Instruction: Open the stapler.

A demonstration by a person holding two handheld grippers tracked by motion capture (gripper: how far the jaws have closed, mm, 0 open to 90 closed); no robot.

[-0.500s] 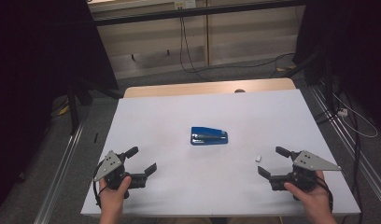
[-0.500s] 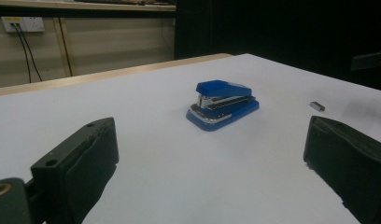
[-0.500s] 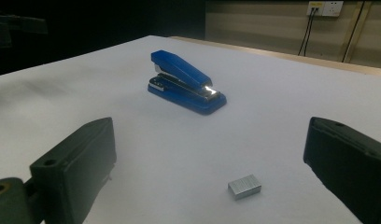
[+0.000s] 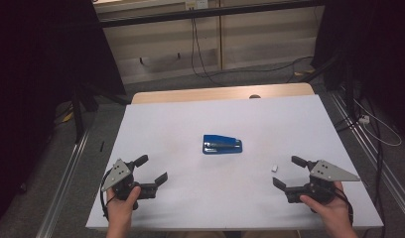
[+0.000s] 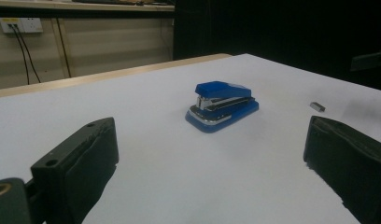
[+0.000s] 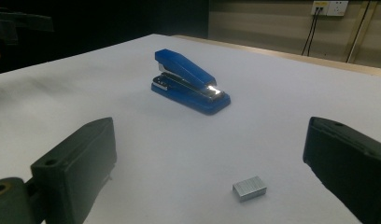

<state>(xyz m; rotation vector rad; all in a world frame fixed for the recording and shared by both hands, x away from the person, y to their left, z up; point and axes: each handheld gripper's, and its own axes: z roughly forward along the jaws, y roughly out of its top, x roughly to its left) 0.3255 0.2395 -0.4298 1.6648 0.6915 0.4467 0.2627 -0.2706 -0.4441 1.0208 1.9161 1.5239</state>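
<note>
Nearest the person, at the front edge of the white table (image 4: 190, 124), both hands hold their tools low over the surface: the left gripper (image 4: 152, 170) sits at the near left corner with its jaws spread wide and nothing between them, and the right gripper (image 4: 289, 171) sits at the near right corner, likewise released and empty. Each points inward and a little away from the person, toward the middle of the table. Just beyond the right gripper's jaws, close to them but not touching, lies a small silvery block of staples (image 4: 274, 168) flat on the sheet (in the right gripper view (image 6: 249, 187) it rests between the two black jaws and slightly ahead of them). Farther on, near the centre of the table and well apart from both grippers, sits the blue stapler (image 4: 222, 145), standing on its base with its long side running left to right and its top arm closed down. From the left gripper view the stapler (image 5: 221, 106) shows its blunt hinge end and chrome rail, with the staple block (image 5: 317, 106) off to its right. Beyond the table's wooden far edge, cables (image 4: 200, 54) hang along a pale wall and trail on the grey floor.
</note>
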